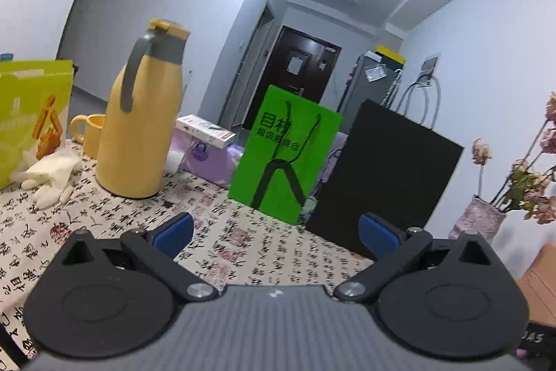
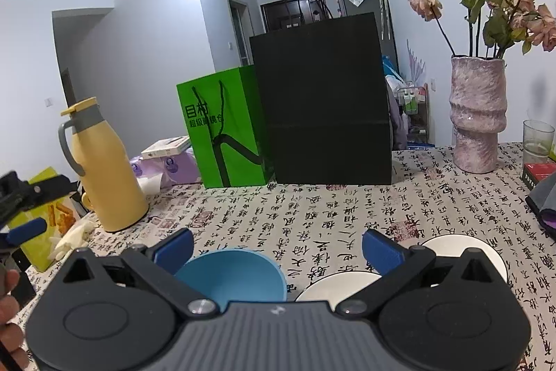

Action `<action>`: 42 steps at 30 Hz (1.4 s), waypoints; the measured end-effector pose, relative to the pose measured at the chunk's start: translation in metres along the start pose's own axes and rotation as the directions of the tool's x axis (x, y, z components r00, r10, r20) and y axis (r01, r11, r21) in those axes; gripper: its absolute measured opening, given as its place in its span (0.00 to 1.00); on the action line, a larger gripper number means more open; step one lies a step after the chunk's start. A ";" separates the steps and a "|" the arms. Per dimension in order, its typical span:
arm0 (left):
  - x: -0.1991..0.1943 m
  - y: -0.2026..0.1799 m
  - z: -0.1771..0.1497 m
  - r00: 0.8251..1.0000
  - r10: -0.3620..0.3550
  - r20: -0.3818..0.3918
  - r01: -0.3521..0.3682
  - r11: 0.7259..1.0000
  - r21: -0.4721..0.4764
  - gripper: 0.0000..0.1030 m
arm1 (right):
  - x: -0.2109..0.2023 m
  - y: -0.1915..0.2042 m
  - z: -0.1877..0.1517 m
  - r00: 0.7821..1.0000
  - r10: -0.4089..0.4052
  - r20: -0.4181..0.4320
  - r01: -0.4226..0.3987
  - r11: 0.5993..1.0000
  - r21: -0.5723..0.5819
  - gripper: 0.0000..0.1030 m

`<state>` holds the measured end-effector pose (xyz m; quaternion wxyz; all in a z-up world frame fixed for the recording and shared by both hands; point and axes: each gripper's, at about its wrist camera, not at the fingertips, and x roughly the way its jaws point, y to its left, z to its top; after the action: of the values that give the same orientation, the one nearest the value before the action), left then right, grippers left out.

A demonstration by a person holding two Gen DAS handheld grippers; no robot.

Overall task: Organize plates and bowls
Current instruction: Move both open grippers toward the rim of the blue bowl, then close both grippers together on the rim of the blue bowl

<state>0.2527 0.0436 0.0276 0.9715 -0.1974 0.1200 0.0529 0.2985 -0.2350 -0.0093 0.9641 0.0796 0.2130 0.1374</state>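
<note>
Right gripper (image 2: 277,247) wide open, nothing held, hovering low over the near edge of the counter (image 2: 347,207). Blue bowl (image 2: 232,277) directly below and just ahead of it, sitting upright, nearer the left finger than the right (rim partly hidden under the gripper body). White plate (image 2: 342,285) just to the right of the bowl, under the right finger; second white dish (image 2: 462,249) further right, partly hidden, bowl or plate unclear. All three in a rough row running left to right across the near edge.

Left gripper (image 1: 276,233) also wide open and empty, raised, pointing toward the green bag (image 1: 285,152) and black bag (image 1: 385,176); no dishes in its view. Seen at the far left edge of the right wrist view, so well apart from the dishes.

Right side clearly nearer: likely first pick is the blue bowl, needing a short drop and slight leftward shift to straddle the rim.
</note>
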 end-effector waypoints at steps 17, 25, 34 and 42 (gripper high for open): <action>0.050 0.027 -0.030 0.990 0.007 -0.142 -0.011 1.000 -0.023 1.00 | 0.041 0.024 0.003 0.998 -0.013 -0.067 0.010 0.998 -0.055 1.00; 0.074 0.025 -0.046 0.952 -0.032 -0.303 0.030 0.999 -0.010 1.00 | 0.066 0.023 -0.004 0.989 -0.016 -0.149 0.005 0.997 -0.077 0.87; 0.082 0.011 -0.062 0.925 -0.041 -0.377 0.068 0.996 0.057 0.94 | 0.086 0.031 -0.018 0.980 -0.022 -0.197 -0.009 0.988 -0.156 0.62; 0.089 0.005 -0.071 0.898 -0.075 -0.433 0.109 0.993 0.054 0.58 | 0.106 0.037 -0.027 0.965 -0.044 -0.257 -0.012 0.977 -0.212 0.45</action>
<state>0.3227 0.0252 -0.0599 0.9293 -0.1720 0.3240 -0.0425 0.3704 -0.1656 -0.0667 0.9317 -0.0441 0.3226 0.1610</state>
